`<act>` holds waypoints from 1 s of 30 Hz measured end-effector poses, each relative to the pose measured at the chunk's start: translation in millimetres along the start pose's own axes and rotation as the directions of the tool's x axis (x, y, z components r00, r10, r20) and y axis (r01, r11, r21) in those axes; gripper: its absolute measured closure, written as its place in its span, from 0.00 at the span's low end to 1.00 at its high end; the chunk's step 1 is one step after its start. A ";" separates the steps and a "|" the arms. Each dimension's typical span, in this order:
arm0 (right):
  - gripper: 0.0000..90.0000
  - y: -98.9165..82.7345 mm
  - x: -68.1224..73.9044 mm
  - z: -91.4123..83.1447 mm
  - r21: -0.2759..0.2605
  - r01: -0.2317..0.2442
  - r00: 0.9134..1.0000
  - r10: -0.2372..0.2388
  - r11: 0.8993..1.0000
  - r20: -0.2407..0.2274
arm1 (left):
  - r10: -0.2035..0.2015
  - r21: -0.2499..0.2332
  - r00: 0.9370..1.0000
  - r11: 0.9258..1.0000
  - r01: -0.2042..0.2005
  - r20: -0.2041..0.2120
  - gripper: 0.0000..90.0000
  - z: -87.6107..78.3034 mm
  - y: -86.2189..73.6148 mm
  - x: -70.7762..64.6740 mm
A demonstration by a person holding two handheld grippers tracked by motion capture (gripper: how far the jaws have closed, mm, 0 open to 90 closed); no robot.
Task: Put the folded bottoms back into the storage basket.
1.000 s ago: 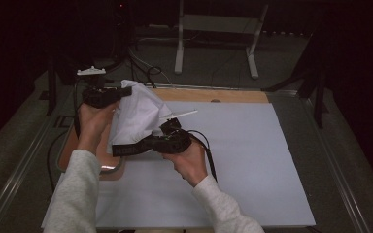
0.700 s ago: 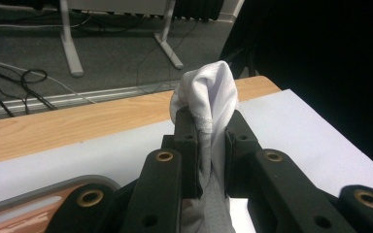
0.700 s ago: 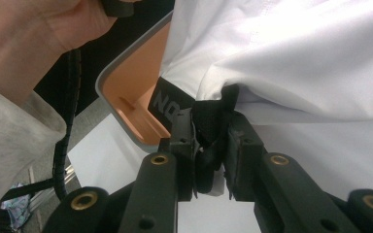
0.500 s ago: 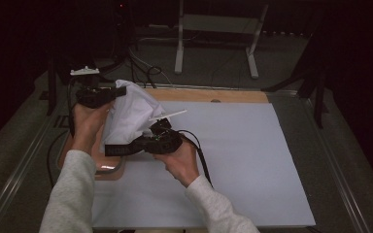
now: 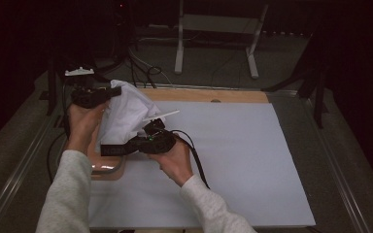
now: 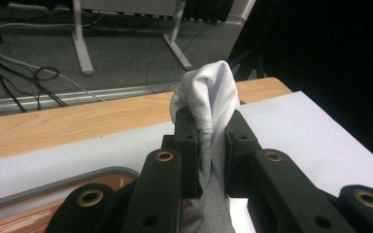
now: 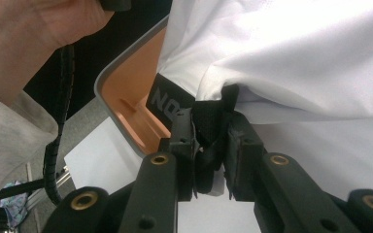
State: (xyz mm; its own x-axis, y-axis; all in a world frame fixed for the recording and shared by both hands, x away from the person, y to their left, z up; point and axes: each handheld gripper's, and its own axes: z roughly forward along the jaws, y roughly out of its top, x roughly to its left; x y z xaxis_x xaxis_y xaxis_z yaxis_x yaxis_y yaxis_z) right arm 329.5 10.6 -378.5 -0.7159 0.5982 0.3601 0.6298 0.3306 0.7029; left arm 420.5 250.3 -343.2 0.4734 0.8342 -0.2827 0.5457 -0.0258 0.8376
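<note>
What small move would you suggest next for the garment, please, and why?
Probably draw the right tongs away from the left tongs to spread the garment. Both are shut on it, one on white fabric, one on its black band, and it hangs bunched over the tray.

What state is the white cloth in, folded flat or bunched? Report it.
Bunched: the white cloth hangs crumpled between the left gripper and right gripper, both clamped on it.
</note>
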 end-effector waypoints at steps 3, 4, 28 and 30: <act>0.85 0.4 1.3 3.4 0.003 0.000 1.000 0.000 1.000 -0.001 | -0.005 -0.003 1.000 1.000 0.005 -0.006 0.89 -1.2 -1.5 2.9; 0.85 0.5 1.6 4.3 0.003 0.001 1.000 -0.001 1.000 -0.002 | -0.007 -0.003 1.000 1.000 0.007 -0.008 0.89 -1.9 -2.0 3.9; 0.85 0.9 10.4 25.4 0.017 -0.011 1.000 0.011 1.000 -0.016 | -0.034 -0.010 0.998 0.999 0.033 -0.044 0.89 -16.0 -13.0 23.5; 0.85 0.6 11.3 26.8 0.018 -0.014 1.000 0.014 1.000 -0.018 | -0.037 -0.008 0.998 0.999 0.036 -0.046 0.89 -16.5 -14.9 25.3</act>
State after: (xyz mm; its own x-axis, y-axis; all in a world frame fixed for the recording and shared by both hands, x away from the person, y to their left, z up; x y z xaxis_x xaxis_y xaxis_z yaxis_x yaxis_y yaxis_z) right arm 329.8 37.1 -390.5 -0.7121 0.5897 0.3810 0.6450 0.3351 0.6868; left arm 413.0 280.9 -355.1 0.4205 0.8592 -0.2914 0.5569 0.0090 0.8305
